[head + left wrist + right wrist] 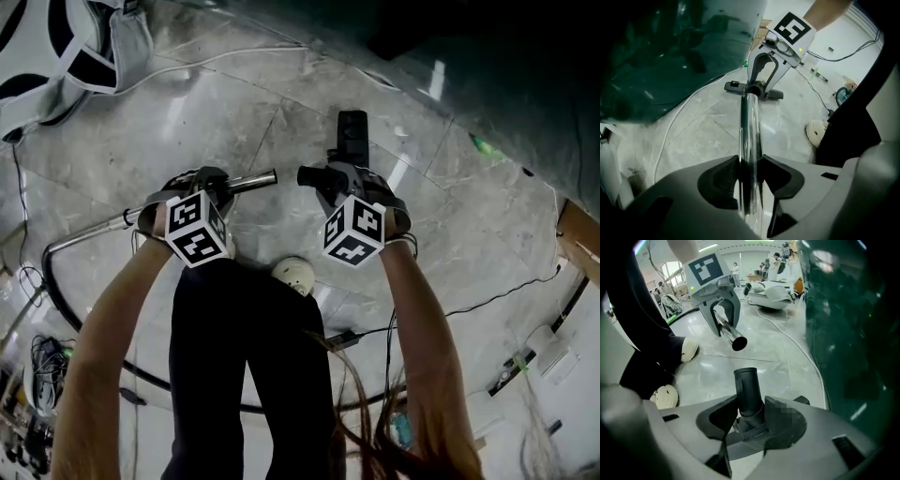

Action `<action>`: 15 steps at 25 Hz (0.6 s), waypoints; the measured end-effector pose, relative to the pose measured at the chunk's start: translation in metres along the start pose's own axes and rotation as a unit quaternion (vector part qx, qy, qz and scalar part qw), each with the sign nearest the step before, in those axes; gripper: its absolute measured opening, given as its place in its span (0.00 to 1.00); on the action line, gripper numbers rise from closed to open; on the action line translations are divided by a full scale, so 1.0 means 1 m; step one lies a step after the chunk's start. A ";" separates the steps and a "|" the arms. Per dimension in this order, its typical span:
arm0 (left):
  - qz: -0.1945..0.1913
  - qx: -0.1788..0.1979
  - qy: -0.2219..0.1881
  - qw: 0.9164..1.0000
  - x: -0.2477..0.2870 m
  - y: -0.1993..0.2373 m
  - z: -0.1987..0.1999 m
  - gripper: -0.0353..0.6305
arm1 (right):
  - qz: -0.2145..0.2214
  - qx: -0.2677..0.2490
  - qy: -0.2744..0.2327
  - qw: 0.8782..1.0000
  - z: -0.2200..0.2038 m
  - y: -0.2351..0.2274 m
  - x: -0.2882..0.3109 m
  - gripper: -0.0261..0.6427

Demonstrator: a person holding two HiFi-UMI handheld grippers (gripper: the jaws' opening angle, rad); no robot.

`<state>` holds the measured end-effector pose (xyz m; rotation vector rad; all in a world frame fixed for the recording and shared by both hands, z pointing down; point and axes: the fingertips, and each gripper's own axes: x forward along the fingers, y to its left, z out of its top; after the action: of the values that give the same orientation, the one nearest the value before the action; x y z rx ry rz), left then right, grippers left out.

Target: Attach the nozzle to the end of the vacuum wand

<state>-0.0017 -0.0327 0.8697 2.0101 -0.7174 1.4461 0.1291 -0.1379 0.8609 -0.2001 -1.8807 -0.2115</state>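
In the head view my left gripper is shut on the chrome vacuum wand, whose open end points right. A small gap away, my right gripper is shut on the black nozzle, its neck pointing left at the wand's end. In the left gripper view the wand runs forward between the pads of the left gripper towards the nozzle. In the right gripper view the nozzle's neck stands between the jaws of the right gripper, with the wand's open end just beyond it, apart from it.
The floor is grey stone tile. A black hose curves along the left, and a thin cable crosses the right. The person's legs and a pale shoe are below the grippers. A dark teal panel stands beside the work.
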 end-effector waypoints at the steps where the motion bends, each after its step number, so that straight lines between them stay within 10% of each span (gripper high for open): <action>1: -0.004 0.001 0.000 1.000 0.000 -0.002 0.001 0.29 | 0.002 -0.009 0.000 1.000 0.005 0.003 0.002 0.32; 15: -0.018 0.007 0.024 1.000 0.008 -0.010 0.005 0.29 | 0.012 -0.075 -0.012 0.997 0.038 0.020 0.005 0.30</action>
<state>0.0107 -0.0300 0.8746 1.9816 -0.6494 1.4778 0.0978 -0.1093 0.8547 -0.3289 -1.8868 -0.3340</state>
